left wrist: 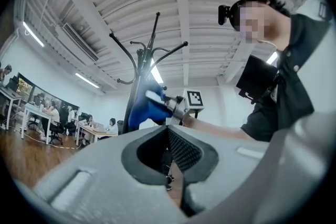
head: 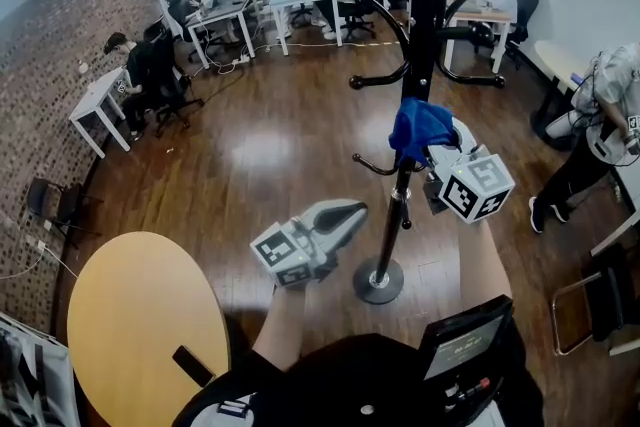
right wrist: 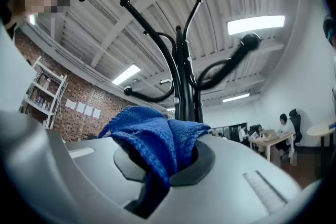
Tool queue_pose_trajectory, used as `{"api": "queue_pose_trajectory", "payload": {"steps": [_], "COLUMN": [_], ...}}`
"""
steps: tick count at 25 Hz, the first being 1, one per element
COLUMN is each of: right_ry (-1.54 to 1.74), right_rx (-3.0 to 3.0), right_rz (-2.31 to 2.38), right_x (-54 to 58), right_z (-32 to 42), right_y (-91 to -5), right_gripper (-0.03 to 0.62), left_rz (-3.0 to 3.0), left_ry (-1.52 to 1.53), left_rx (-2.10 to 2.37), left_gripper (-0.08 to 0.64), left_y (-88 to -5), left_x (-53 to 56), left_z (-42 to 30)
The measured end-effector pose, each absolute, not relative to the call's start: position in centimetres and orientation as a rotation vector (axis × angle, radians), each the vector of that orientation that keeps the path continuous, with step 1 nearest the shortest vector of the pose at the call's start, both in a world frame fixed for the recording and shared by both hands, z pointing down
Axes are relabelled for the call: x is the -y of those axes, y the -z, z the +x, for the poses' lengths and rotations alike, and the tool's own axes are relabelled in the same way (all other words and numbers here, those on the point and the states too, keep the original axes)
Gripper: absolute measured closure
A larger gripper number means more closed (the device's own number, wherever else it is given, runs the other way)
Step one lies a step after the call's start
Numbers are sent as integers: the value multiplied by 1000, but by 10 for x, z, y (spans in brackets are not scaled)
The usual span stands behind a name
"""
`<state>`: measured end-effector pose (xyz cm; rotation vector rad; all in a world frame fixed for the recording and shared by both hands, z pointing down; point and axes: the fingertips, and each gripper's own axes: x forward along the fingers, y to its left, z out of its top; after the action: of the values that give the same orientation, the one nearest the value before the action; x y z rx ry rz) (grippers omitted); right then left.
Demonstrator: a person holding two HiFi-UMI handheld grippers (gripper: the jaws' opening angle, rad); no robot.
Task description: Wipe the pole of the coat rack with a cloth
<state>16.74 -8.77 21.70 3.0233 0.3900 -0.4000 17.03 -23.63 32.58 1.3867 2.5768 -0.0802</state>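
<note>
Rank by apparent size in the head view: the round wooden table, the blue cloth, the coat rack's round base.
1. round wooden table, clearly largest
2. blue cloth, only slightly ahead, and nearer the camera
3. coat rack's round base

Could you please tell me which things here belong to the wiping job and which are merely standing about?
Job in hand:
blue cloth, clamped in the right gripper
coat rack pole
left gripper, shut and empty

Standing about:
round wooden table
white desk

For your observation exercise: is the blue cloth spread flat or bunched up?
Bunched: the blue cloth sits crumpled between the right gripper's jaws.
</note>
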Motion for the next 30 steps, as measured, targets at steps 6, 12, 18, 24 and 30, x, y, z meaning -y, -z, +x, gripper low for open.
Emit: {"api": "queue_pose_trajectory", "payload": {"steps": [6, 12, 18, 24, 30], "right_ry": [75, -376, -428, -371, -1], "right_rx": [-381, -328, 45, -248, -328], "right_rz": [3220, 3313, 3536, 3496, 3345], "right_x": [79, 86, 136, 93, 73], "right_z": [171, 172, 147, 155, 162], "right_y": [-354, -445, -437, -457, -378], "right_gripper": [560, 560, 560, 558, 558], "left_rz": [1393, 1384, 1361, 1368, 1385], "left_ry": [70, 66, 66, 69, 88], "left_rx": [-2575, -2587, -2603, -2607, -2609], "left_gripper": [563, 563, 563, 563, 563], "left_y": [-330, -324, -323, -323, -325], "left_x": [238, 230, 228, 226, 227], "left_z": [170, 163, 155, 154, 159]}}
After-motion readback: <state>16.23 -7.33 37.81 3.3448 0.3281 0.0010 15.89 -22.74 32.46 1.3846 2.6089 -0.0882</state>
